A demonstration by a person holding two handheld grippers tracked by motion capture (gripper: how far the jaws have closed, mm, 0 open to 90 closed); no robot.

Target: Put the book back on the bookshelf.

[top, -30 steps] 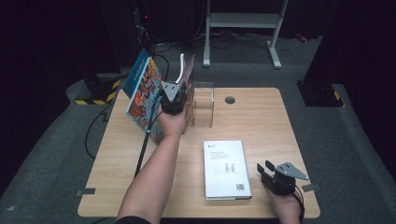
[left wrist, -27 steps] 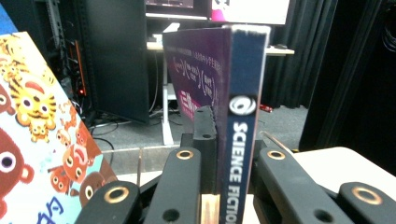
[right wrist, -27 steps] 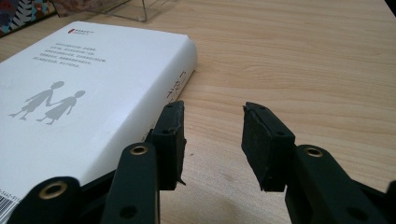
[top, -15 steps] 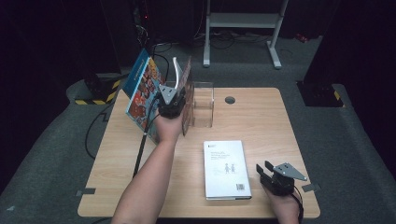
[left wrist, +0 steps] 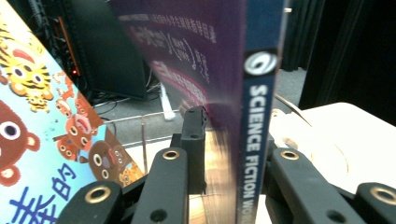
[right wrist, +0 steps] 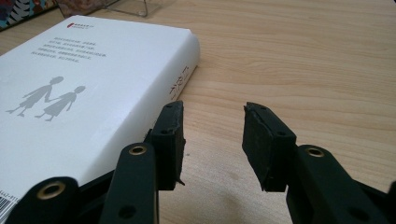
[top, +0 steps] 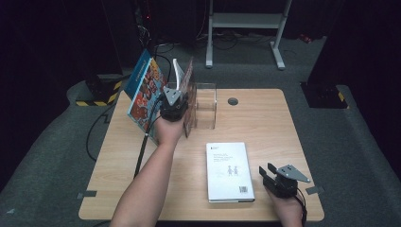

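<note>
My left gripper [top: 174, 101] is shut on a dark purple book [top: 189, 92] and holds it upright at the back left of the table, right beside a clear acrylic stand [top: 206, 106]. In the left gripper view the book's blue spine [left wrist: 257, 116] reads "SCIENCE FICTION" and stands between the jaws of the left gripper [left wrist: 233, 149]. A colourful picture book [top: 144, 92] leans just left of it, and its cartoon animals [left wrist: 42, 121] show up close. A white book [top: 228, 170] lies flat near the front. My right gripper [right wrist: 212, 135] rests open on the wood just right of the white book [right wrist: 84, 84].
The wooden table [top: 265, 123] has a round cable hole [top: 232, 100] behind the stand. A black cable [top: 142, 146] trails over the left side. A white metal frame [top: 246, 28] stands on the floor behind. The stand's corner [right wrist: 135, 5] lies beyond the white book.
My left hand has drawn slightly toward the near side with the purple book still gripped. The right gripper and the white book have not moved.
</note>
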